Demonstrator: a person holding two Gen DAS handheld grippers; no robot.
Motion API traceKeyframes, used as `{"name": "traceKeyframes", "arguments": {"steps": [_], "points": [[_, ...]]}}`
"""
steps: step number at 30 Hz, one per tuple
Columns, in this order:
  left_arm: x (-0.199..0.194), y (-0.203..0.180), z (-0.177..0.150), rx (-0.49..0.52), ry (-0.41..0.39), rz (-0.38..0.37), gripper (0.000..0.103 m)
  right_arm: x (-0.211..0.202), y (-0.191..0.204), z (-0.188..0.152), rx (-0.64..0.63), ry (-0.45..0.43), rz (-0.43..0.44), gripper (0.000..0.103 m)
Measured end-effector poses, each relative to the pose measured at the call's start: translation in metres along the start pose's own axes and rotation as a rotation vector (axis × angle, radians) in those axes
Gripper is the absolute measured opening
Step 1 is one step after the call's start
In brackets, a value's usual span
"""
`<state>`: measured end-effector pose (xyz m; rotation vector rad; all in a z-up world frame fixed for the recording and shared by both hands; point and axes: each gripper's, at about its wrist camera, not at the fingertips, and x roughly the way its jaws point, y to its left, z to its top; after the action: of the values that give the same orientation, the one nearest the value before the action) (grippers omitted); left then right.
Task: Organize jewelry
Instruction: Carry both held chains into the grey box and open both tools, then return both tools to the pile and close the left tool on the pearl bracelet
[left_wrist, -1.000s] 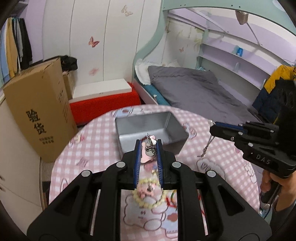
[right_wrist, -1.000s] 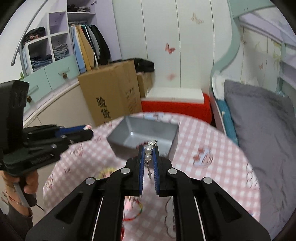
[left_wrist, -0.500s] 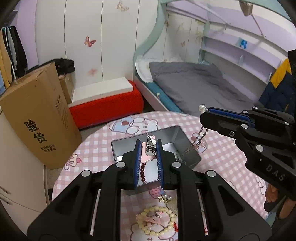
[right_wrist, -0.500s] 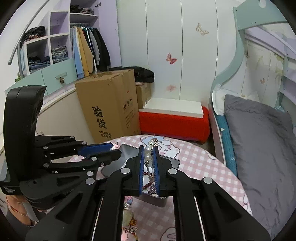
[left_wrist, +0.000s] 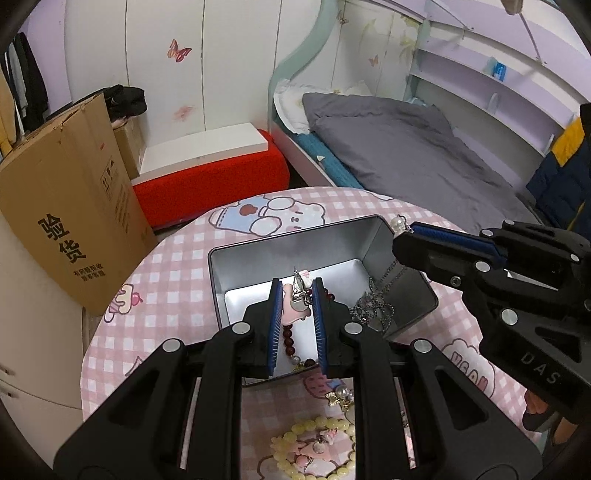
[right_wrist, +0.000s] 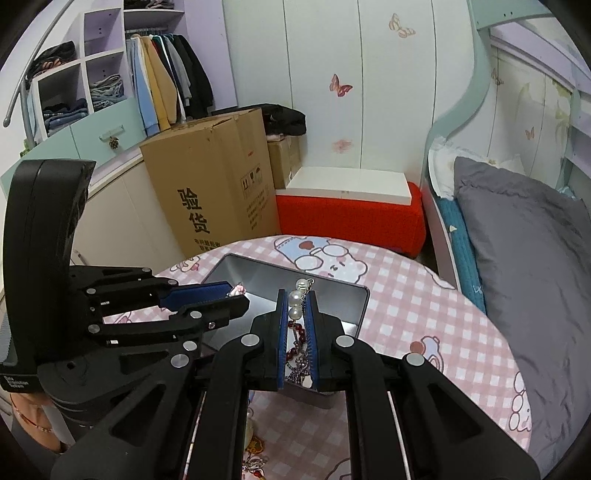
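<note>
Left gripper (left_wrist: 296, 301) clamping pink clip (left_wrist: 295, 308), right gripper (right_wrist: 295, 306) pinching pearl chain (right_wrist: 295, 301), both hovering over tin (left_wrist: 258, 254); dangling chain risking snagging tin rim.

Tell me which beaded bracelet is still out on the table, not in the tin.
The pale yellow beaded bracelet, lying on the pink checked tablecloth near the camera. The dark red beaded bracelet already lies inside the metal tin.

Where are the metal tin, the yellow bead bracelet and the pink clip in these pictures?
metal tin (left_wrist: 295, 238), left wrist view, on its far inner wall.
yellow bead bracelet (left_wrist: 291, 441), left wrist view, on the beads of its left side.
pink clip (left_wrist: 293, 306), left wrist view, on its pink body between the left gripper's fingers.
</note>
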<state>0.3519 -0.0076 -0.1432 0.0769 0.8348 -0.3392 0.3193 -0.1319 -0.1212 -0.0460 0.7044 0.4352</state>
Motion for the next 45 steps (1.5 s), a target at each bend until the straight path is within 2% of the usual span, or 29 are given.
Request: {"name": "traceKeyframes", "arguments": {"steps": [2,3,4,5,12,16,18,27,31,36,45], "points": [[0.001,0.001,-0.001,0.003,0.007,0.006,0.021,0.001,0.0,-0.002,0.008,0.007,0.007,0.008],[0.001,0.001,-0.002,0.004,0.008,0.013,0.033,0.002,0.0,-0.001,0.009,0.01,0.009,0.008],[0.0,0.0,-0.002,0.005,0.003,0.021,0.056,0.002,0.001,-0.002,0.01,0.013,0.012,0.008],[-0.002,0.0,-0.002,0.003,-0.008,0.034,0.058,0.002,0.001,-0.001,0.01,0.015,0.012,0.01],[-0.021,0.004,-0.002,-0.007,-0.05,0.052,0.058,-0.007,0.004,0.0,0.013,0.0,0.003,0.011],[-0.036,0.004,-0.004,-0.011,-0.073,0.065,0.058,-0.02,0.007,0.002,0.004,-0.02,-0.008,0.02],[-0.047,0.003,-0.007,-0.005,-0.09,0.094,0.058,-0.031,0.009,0.002,-0.004,-0.033,-0.014,0.021],[-0.093,0.011,-0.045,-0.028,-0.148,0.14,0.058,-0.073,0.021,-0.019,-0.018,-0.068,-0.03,0.024],[-0.094,0.013,-0.068,-0.034,-0.122,0.159,0.058,-0.078,0.025,-0.039,-0.018,-0.047,-0.035,0.029],[-0.073,0.015,-0.096,-0.054,-0.035,0.149,0.058,-0.072,0.024,-0.065,-0.001,0.003,-0.037,0.029],[-0.031,0.014,-0.118,-0.084,0.078,0.112,0.057,-0.052,0.022,-0.095,0.037,0.087,-0.02,0.029]]}}
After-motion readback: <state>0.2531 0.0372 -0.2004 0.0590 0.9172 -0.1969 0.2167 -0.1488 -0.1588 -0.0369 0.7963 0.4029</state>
